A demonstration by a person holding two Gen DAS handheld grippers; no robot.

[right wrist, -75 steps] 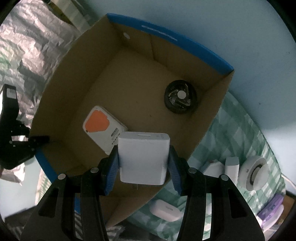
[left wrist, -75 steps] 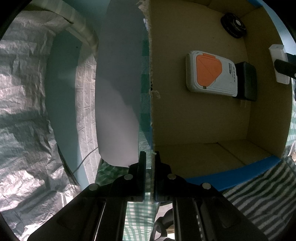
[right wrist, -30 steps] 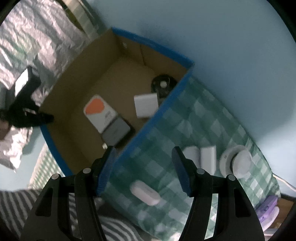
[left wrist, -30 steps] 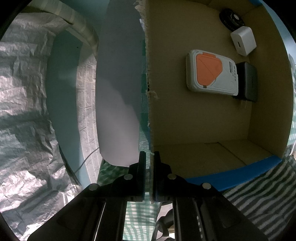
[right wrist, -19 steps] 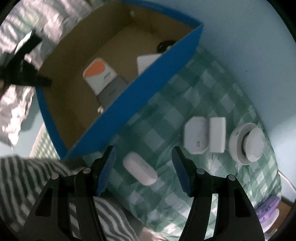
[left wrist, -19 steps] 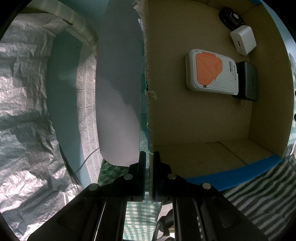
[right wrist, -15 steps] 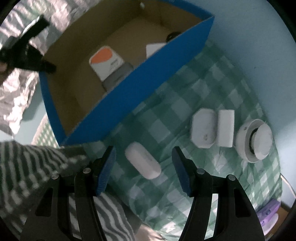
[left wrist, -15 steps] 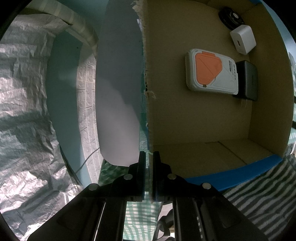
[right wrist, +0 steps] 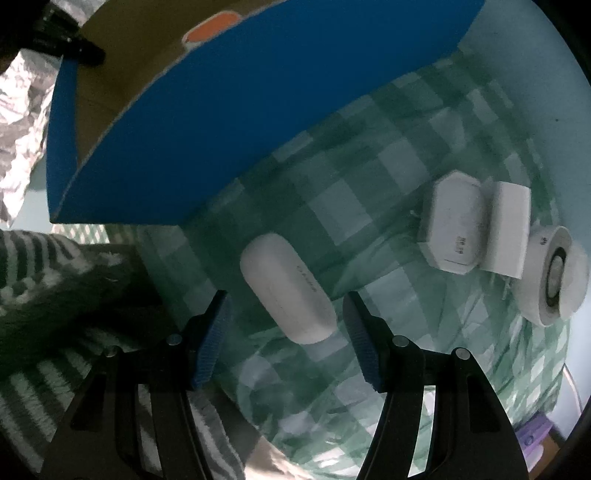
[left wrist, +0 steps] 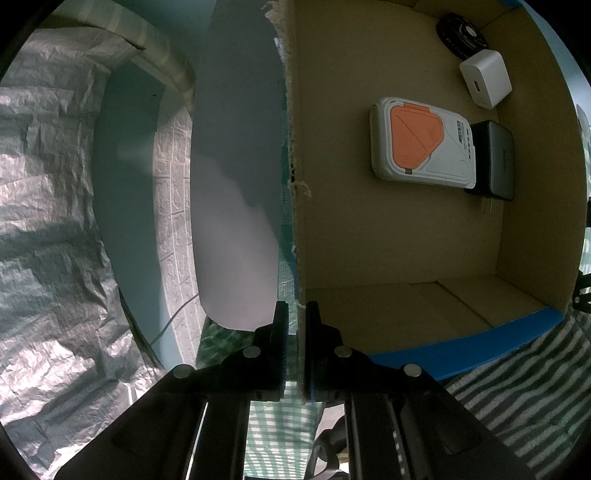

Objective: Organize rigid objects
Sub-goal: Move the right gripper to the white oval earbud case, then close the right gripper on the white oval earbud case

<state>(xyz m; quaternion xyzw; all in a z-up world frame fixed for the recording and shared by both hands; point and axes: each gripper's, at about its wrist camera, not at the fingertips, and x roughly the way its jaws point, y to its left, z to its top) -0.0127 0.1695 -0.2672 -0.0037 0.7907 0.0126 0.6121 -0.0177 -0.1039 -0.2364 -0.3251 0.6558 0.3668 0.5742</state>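
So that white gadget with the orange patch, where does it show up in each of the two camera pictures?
Left wrist view: the white gadget with the orange patch lies flat on the floor of the cardboard box, upper right of the picture.
Right wrist view: only its orange corner peeks over the box's blue wall, top left.
Shared landmark: the cardboard box.
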